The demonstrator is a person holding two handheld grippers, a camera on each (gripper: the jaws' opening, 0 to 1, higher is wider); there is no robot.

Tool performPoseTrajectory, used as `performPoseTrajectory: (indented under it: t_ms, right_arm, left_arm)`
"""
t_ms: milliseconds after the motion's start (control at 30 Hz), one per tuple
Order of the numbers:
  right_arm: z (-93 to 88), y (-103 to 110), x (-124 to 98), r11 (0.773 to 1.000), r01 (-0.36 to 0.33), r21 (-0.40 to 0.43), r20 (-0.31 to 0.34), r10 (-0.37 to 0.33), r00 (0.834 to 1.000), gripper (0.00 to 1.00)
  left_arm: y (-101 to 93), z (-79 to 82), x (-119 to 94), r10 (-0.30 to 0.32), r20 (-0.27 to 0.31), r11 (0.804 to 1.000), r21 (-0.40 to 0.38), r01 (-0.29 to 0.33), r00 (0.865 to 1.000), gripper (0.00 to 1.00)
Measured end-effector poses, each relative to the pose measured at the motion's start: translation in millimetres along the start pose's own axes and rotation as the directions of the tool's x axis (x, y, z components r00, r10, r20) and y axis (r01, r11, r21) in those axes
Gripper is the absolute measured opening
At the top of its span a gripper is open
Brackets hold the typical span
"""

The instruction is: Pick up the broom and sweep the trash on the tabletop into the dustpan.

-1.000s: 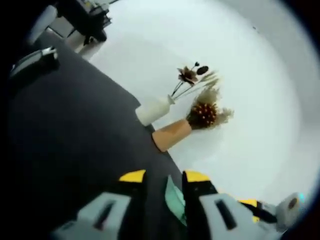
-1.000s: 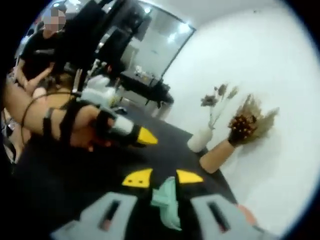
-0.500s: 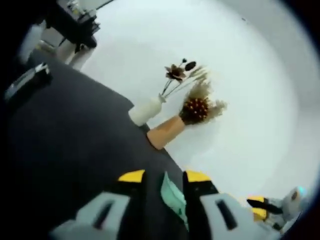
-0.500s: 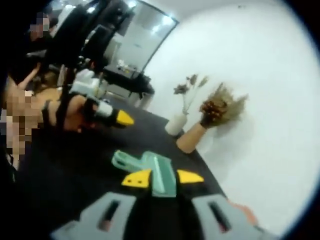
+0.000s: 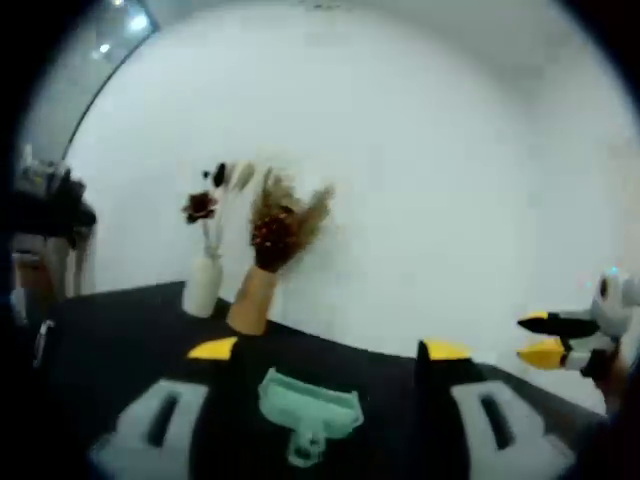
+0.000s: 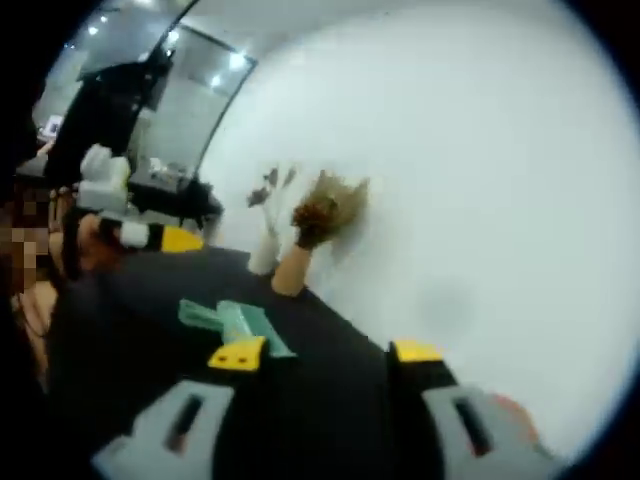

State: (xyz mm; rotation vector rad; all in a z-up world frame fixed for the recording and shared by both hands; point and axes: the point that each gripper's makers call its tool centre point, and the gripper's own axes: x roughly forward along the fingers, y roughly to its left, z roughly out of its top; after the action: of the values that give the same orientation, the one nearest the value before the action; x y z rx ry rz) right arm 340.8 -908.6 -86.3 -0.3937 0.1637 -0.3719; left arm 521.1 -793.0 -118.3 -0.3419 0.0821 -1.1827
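Note:
A mint green dustpan point(image 5: 308, 408) lies flat on the black tabletop point(image 5: 120, 340), its handle toward me. It sits between the wide-apart jaws of my left gripper point(image 5: 328, 350), which is open and touches neither side of it. In the right gripper view the same dustpan point(image 6: 232, 322) rests on the table just beyond the left jaw tip of my right gripper point(image 6: 326, 352), which is open with nothing in it. The right gripper point(image 5: 552, 337) enters the left gripper view at the right edge. A hand holds the left gripper point(image 6: 150, 237) at the left of the right gripper view.
A white bottle vase point(image 5: 203, 285) and a tan vase point(image 5: 250, 300) with dried flowers stand at the table's far edge against a white wall point(image 5: 430, 180). The same vases point(image 6: 285, 268) are behind the dustpan. Dark furniture point(image 6: 110, 110) stands far left.
Both grippers have gone from shut or nearly shut around the green dustpan to wide open. The dustpan now lies loose on the table. Both views have swung toward the wall.

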Motion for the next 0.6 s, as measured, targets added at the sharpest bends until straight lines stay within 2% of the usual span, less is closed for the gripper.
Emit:
performPoseTrajectory:
  t_ms: [100, 133, 267, 300, 367, 533, 600]
  right_arm:
    - [-13.9, -6, -18, 1.0, 0.01, 0.001, -0.044, -0.01, 0.999, 0.61]
    - [-15.3, -8, -24, 1.0, 0.014, 0.005, -0.038, -0.014, 0.999, 0.62]
    - [-26.8, -20, -44, 0.999, 0.04, 0.019, -0.053, -0.039, 0.998, 0.67]
    - [-30.1, -24, -49, 0.998, 0.052, 0.026, -0.058, -0.05, 0.997, 0.72]
    - [-36.0, -32, -61, 0.997, 0.07, 0.042, -0.059, -0.068, 0.996, 0.78]
    - [-51.0, -49, -96, 0.988, 0.108, 0.11, -0.065, -0.101, 0.993, 0.8]
    - [-56.7, -53, -109, 0.983, 0.108, 0.146, -0.065, -0.099, 0.993, 0.82]
  left_arm:
    - [-26.8, -8.7, 1, -0.053, -0.035, 0.999, -0.002, 0.053, 0.998, 0.86]
    - [-35.3, -10.6, 3, -0.071, -0.043, 0.997, -0.003, 0.071, 0.997, 0.87]
    - [-55.8, -14.0, 6, -0.119, -0.074, 0.992, 0.037, 0.122, 0.99, 0.91]
    - [-61.6, -17.6, 5, -0.13, -0.086, 0.99, 0.047, 0.135, 0.988, 0.95]
    - [-72.3, -28.1, 0, -0.159, -0.134, 0.984, 0.065, 0.169, 0.978, 0.95]
    - [-88.7, -33.2, -4, -0.209, -0.144, 0.97, 0.1, 0.224, 0.967, 0.95]
    - [-94.8, -36.4, -8, -0.239, -0.155, 0.962, 0.099, 0.256, 0.958, 0.95]
